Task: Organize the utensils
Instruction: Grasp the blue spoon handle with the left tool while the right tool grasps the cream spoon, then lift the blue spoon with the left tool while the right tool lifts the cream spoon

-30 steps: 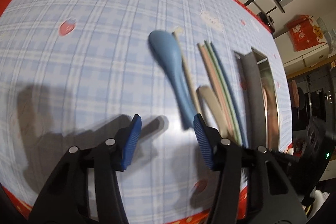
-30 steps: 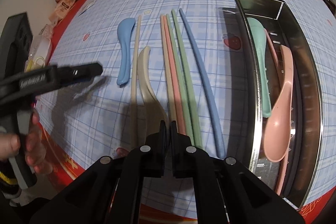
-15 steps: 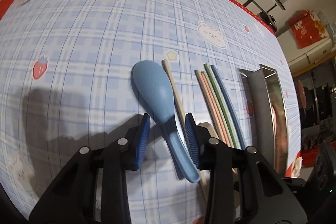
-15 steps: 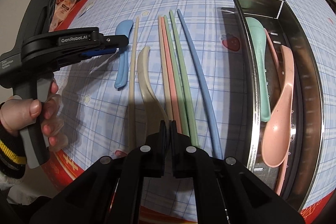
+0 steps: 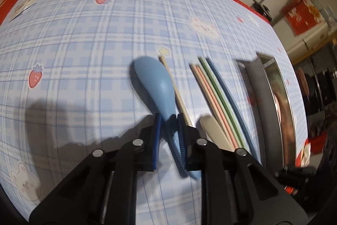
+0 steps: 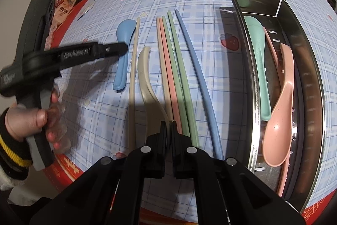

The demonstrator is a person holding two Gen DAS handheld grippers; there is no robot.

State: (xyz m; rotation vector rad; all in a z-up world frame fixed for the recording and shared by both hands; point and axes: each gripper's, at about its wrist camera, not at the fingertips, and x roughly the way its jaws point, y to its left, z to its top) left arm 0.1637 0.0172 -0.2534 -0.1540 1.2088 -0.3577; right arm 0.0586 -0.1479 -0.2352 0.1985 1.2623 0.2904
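The left gripper has advanced over the blue spoon since a second ago, when its jaws stood wide and short of the handle. The jaws are now narrow and still closing, with the spoon's neck between the blue pads; contact looks made or imminent, though motion blur prevents confirmation of a firm hold. The spoon lies on the table, bowl toward the far edge, just beside the beige chopstick.

The right gripper is unchanged: jaws fully together, holding nothing, hovering above the near edge over the beige spoon and the coloured chopsticks.

The metal tray near the right edge already holds a green spoon and a pink spoon.

Assessment: the grasp step on the blue spoon is nearly complete; the next step is probably lift and transfer to the tray.
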